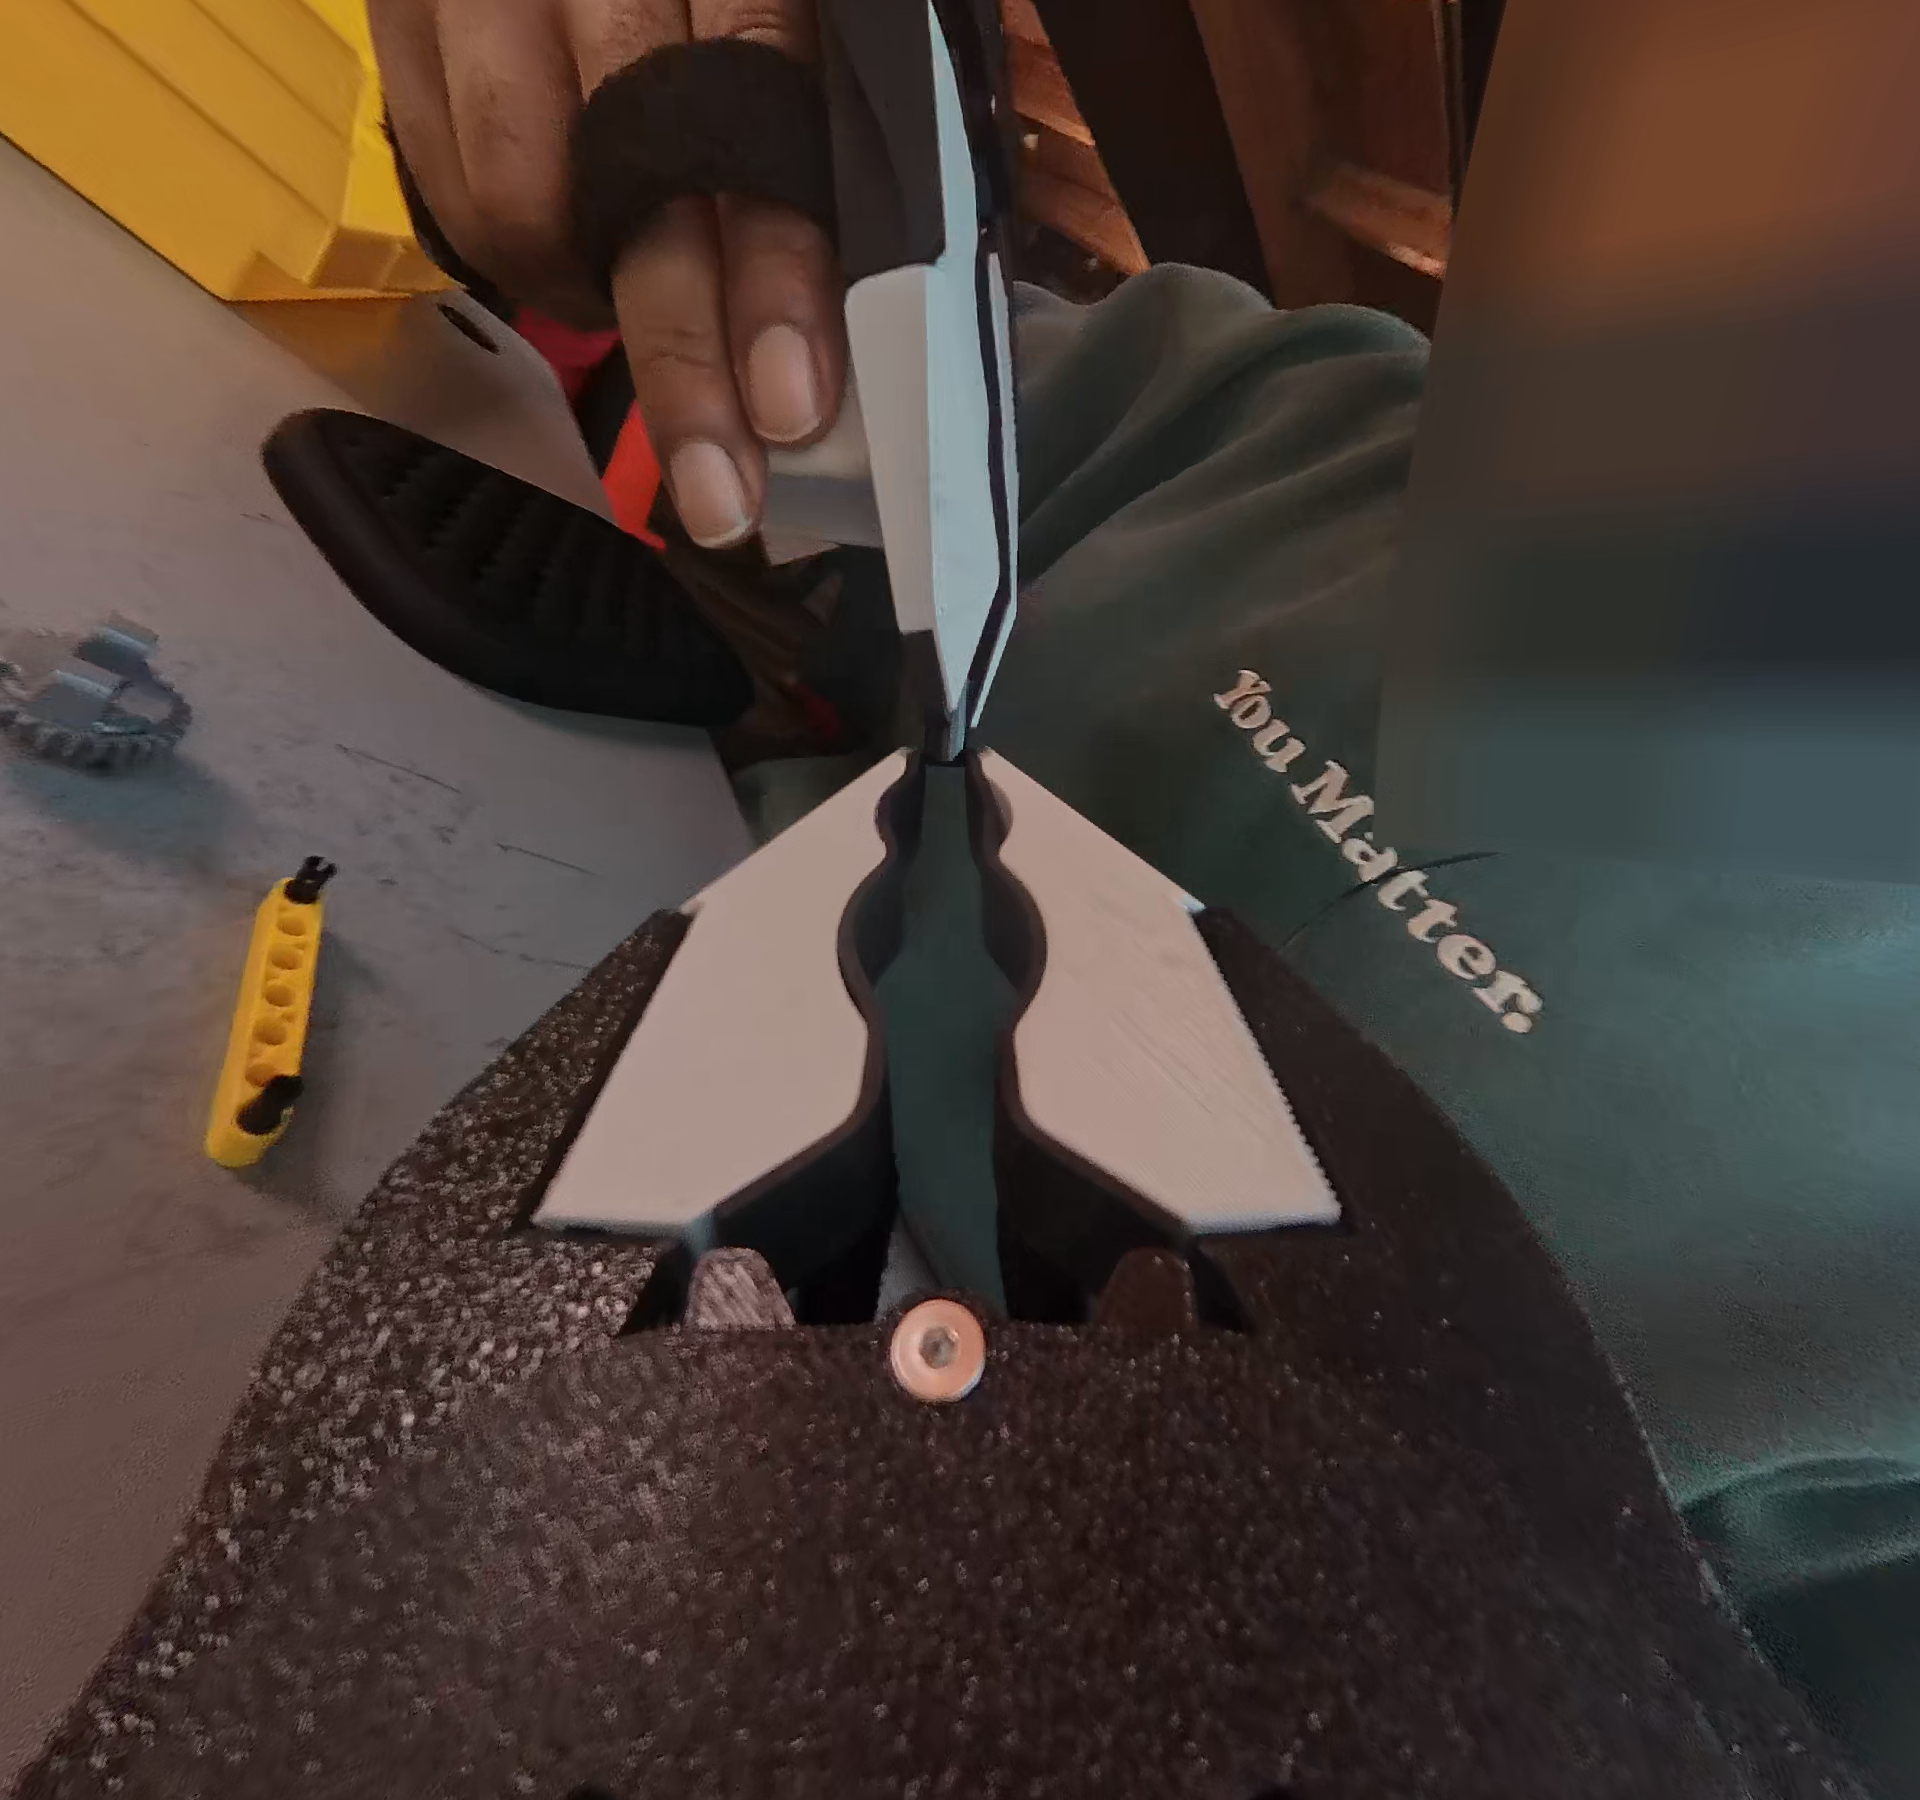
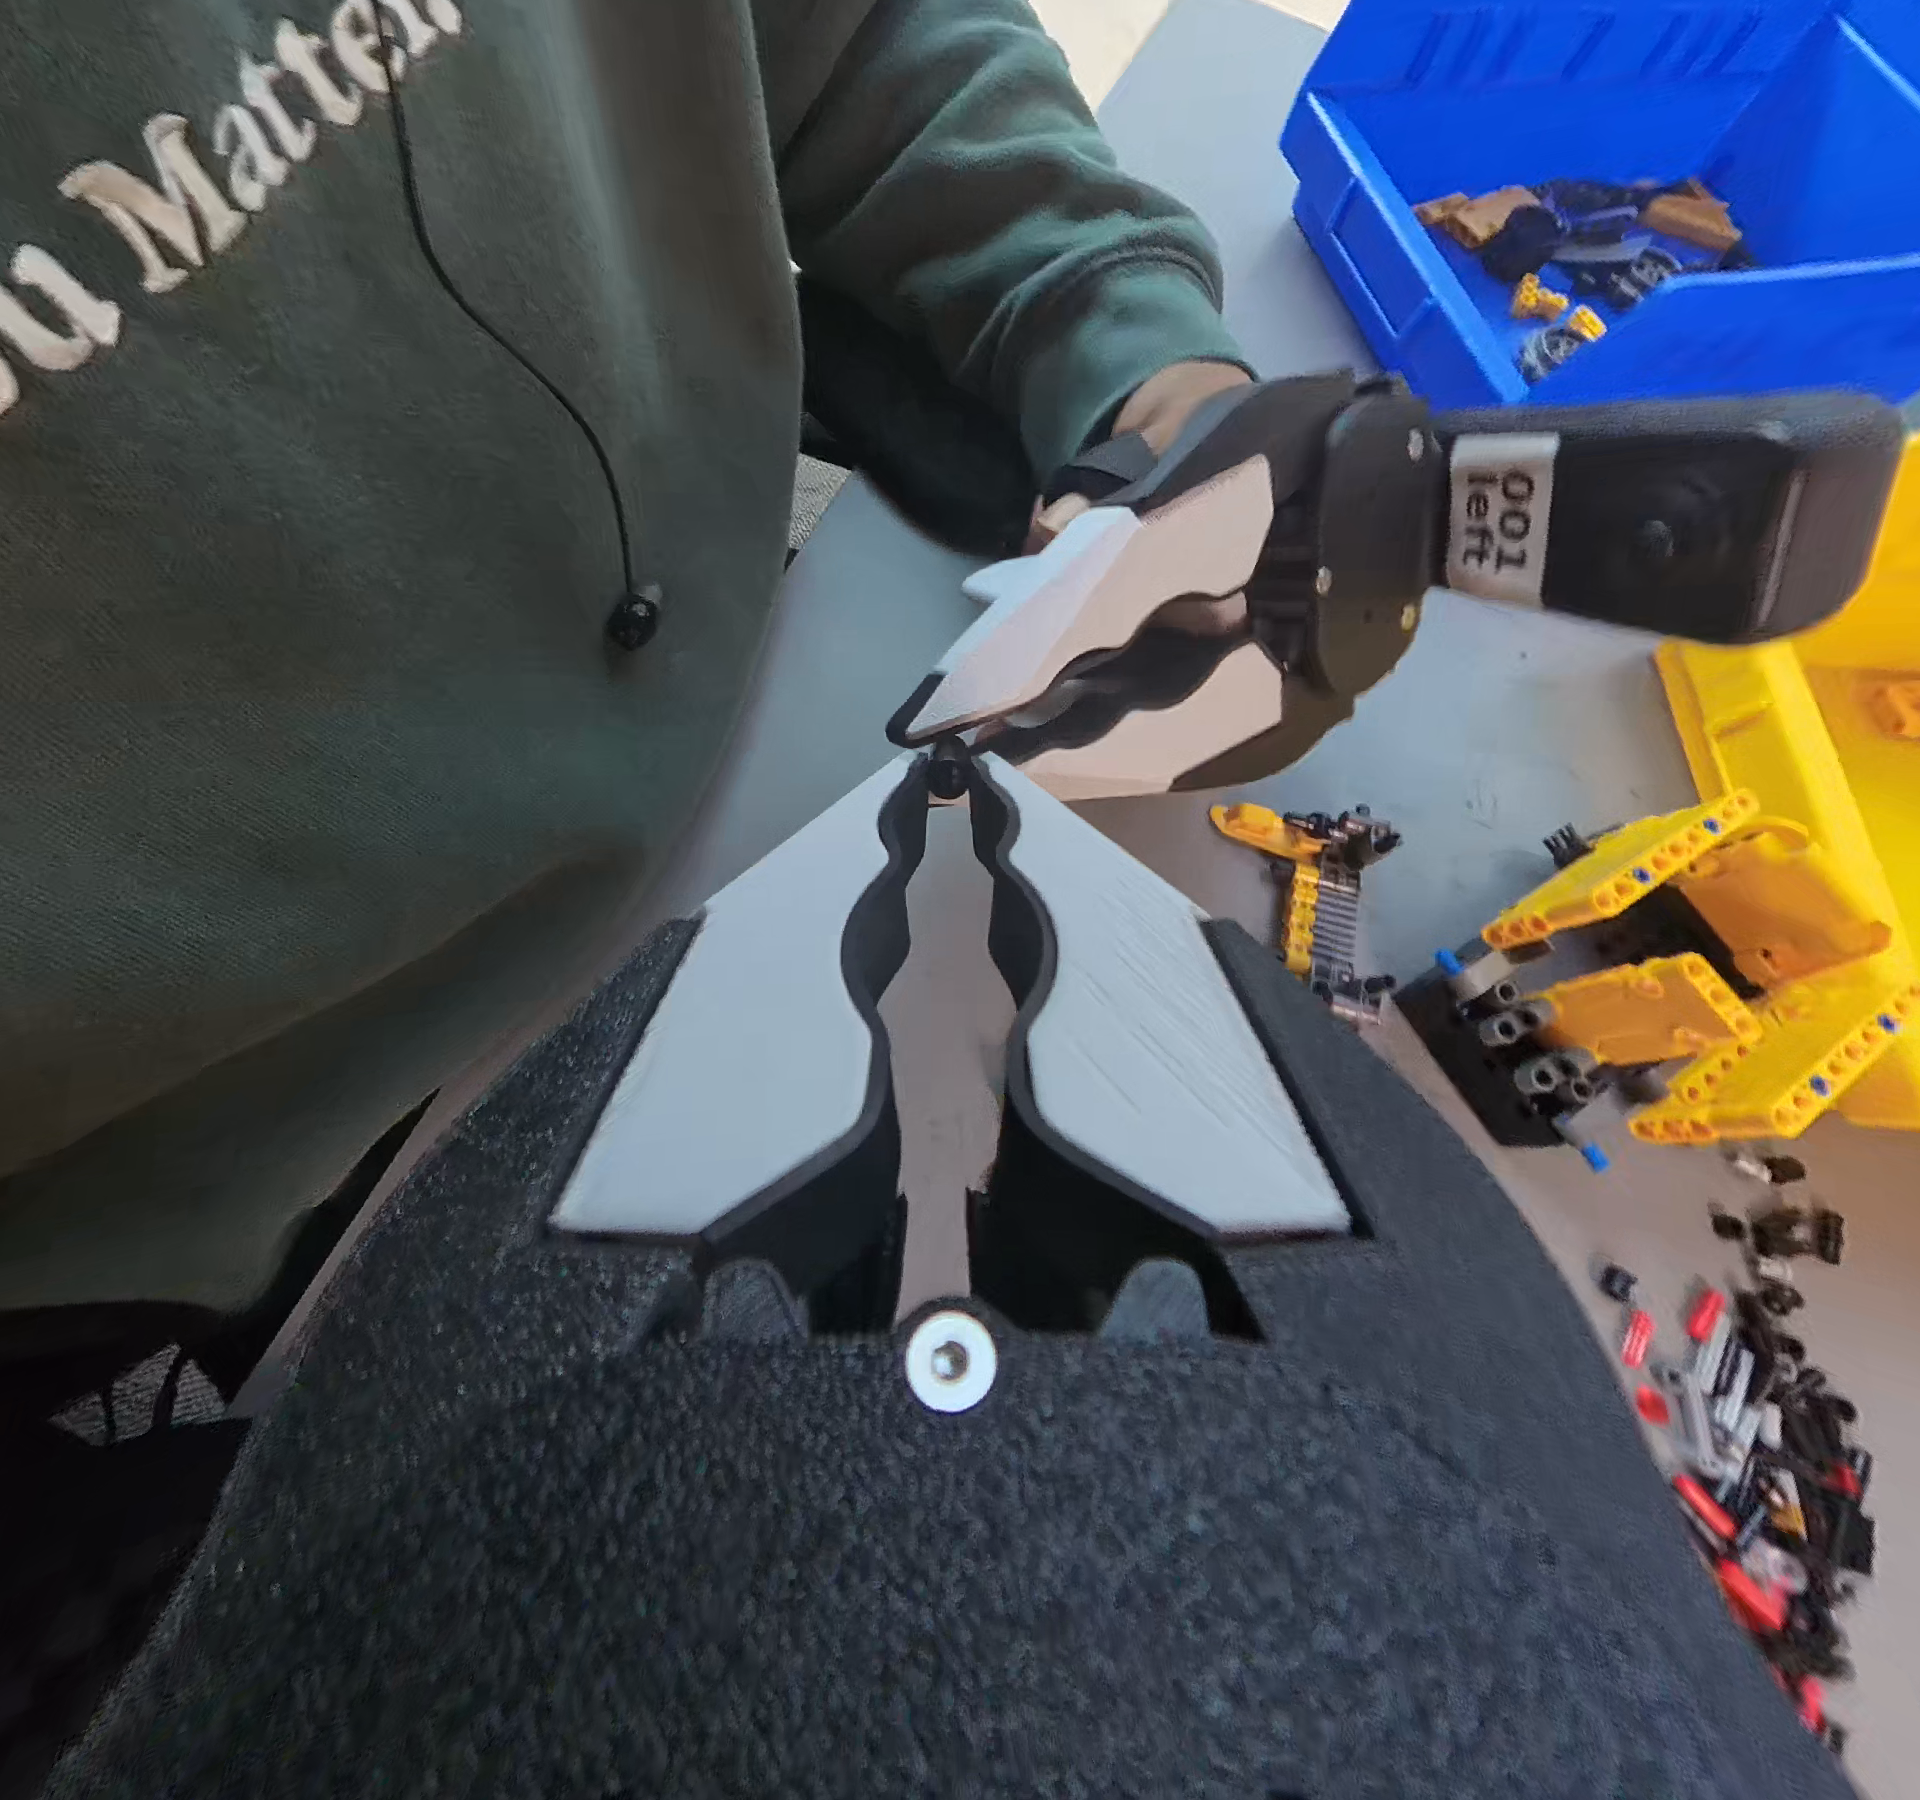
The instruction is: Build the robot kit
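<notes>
Both grey-fingered tongs, left (image 1: 943,758) and right (image 2: 948,763), were closed tip-to-tip upon one small black peg (image 2: 945,776), held above grey table (image 2: 1475,742) for shared support.

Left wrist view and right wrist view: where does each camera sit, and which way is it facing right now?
Left wrist view: sits behind the left tongs, facing the person's green sweatshirt past the grey table; the right tongs and the hand holding them come down from above.
Right wrist view: sits behind the right tongs, facing sweatshirt, blue bin and yellow brick model; left tongs enter from the right.
Shared: both tongs, tips meeting on a small black pin, and the sweatshirt.
</notes>
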Tool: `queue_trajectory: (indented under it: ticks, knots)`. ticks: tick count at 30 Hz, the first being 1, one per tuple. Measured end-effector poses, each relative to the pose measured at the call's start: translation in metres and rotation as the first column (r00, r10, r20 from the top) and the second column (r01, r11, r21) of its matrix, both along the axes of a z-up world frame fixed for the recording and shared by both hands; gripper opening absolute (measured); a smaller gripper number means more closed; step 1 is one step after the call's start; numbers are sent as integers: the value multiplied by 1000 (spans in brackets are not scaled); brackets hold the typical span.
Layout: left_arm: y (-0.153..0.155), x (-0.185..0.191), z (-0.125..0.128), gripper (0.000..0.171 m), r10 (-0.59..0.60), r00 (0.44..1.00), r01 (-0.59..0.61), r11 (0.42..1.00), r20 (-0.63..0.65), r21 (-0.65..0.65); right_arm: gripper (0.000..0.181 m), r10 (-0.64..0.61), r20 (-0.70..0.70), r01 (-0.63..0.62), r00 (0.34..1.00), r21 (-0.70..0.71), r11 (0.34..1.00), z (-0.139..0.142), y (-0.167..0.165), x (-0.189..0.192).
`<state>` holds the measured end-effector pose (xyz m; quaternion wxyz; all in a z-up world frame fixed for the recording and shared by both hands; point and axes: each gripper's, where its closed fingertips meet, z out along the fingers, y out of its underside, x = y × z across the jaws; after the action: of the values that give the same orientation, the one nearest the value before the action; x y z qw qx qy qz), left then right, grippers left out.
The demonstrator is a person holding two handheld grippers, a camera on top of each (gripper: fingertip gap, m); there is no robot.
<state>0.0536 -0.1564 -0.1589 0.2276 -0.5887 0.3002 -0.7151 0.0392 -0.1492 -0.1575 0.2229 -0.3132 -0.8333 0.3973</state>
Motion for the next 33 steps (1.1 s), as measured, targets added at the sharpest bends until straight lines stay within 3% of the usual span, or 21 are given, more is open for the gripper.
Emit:
queue_trajectory:
  ticks: [3, 5, 8, 12, 18, 33]
  knots:
    - [23, -6, -25, 21, 222, 951, -161, 950, -218, 267, 6, -169, 155, 157, 973, 86, 984, -24, 35, 5]
    - [43, -17, -48, 24, 397, 840, -204, 863, -371, 463, 6, -288, 282, 247, 915, 173, 953, -48, 59, 16]
    - [54, -25, -79, 27, 521, 683, -120, 772, -512, 625, 6, -414, 399, 352, 818, 221, 909, -70, 71, 23]
    - [56, -27, -110, 30, 542, 561, 0, 756, -626, 654, 6, -477, 453, 403, 753, 255, 879, -83, 68, 21]
    - [59, -28, -115, 19, 558, 521, 6, 755, -646, 656, 6, -514, 489, 420, 705, 297, 858, -94, 66, 19]
    - [56, -24, -116, 7, 550, 526, 9, 760, -649, 650, 6, -502, 533, 349, 681, 366, 863, -99, 66, 18]
